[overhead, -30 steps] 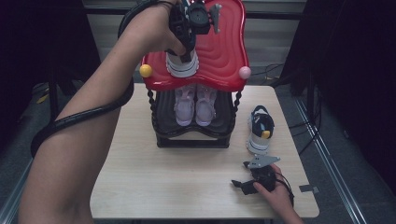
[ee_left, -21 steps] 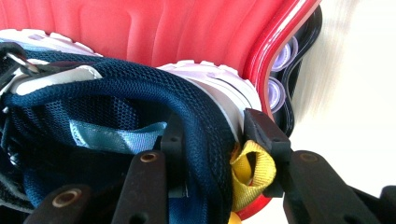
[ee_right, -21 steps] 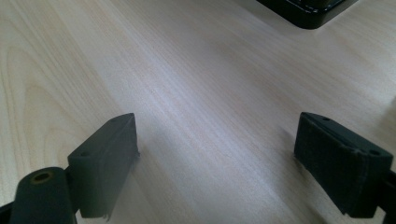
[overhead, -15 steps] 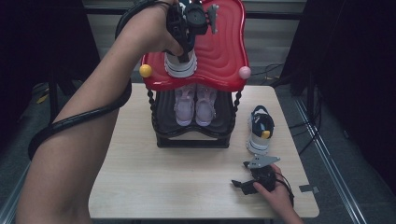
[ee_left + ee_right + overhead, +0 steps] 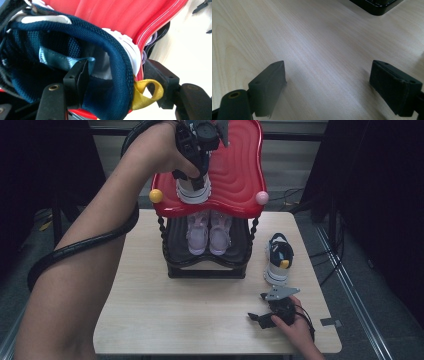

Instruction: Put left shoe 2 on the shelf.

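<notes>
My left gripper (image 5: 197, 167) stands over the red top shelf (image 5: 240, 175) of the shoe rack (image 5: 207, 267), where the navy shoe (image 5: 192, 190) sits near the shelf's front left edge, sole down and heel towards me. The jaws have just been opening. In the left gripper view one jaw is inside the shoe's collar (image 5: 117, 65) and the other outside beside the yellow heel loop (image 5: 147, 93), with a gap at the outer jaw, so I judge the heel released and the shoe resting on the shelf by itself. The heel was the sensible place to hold it: it let the shoe hang level and go down flat.

My right gripper (image 5: 272, 312) lies low on the table (image 5: 165, 320), jaws spread wide on nothing, parked near the matching shoe (image 5: 278, 260) that lies beside the rack, presumably next. A pale pair (image 5: 207, 232) occupies the lower shelf.
</notes>
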A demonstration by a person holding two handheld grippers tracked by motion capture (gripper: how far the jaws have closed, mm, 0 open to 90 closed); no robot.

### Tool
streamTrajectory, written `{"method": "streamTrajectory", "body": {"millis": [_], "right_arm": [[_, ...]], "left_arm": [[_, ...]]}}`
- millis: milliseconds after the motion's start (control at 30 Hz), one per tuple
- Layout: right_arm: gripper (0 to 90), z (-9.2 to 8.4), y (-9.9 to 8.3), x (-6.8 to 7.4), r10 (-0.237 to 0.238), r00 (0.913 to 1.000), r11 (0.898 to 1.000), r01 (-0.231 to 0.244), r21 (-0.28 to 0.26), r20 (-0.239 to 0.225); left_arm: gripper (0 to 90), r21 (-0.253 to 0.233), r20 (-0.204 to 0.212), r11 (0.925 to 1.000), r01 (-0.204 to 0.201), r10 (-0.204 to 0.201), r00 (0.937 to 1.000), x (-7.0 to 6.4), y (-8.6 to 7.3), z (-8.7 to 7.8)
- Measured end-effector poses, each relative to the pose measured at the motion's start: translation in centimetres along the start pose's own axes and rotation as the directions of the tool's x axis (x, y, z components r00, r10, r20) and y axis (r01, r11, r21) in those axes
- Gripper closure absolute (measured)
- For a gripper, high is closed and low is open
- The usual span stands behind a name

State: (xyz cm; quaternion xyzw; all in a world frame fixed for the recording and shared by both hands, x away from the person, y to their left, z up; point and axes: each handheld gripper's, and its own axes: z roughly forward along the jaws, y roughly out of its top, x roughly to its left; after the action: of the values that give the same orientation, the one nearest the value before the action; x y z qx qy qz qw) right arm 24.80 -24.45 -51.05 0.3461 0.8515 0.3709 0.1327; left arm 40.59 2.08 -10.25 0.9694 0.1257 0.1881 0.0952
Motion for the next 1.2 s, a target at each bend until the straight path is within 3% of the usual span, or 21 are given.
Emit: {"method": "streamTrajectory", "body": {"millis": [400,633,1200], "right_arm": [[13.1,0.0,0.0,0.0,0.0,1.0,1.0,0.0,0.0,0.0],[13.1,0.0,0.0,0.0,0.0,1.0,1.0,0.0,0.0,0.0],[13.1,0.0,0.0,0.0,0.001,1.0,1.0,-0.001,-0.001,-0.002]], "left_arm": [[30.8,0.01,0.025,0.9966,0.081,-0.081,0.9964,0.2,0.0,-1.1],[29.7,0.02,0.039,0.9904,0.137,-0.138,0.9897,0.4,-0.3,-1.9],[24.2,0.047,0.064,0.9827,0.179,-0.182,0.9812,0.7,-1.8,-3.7]]}}
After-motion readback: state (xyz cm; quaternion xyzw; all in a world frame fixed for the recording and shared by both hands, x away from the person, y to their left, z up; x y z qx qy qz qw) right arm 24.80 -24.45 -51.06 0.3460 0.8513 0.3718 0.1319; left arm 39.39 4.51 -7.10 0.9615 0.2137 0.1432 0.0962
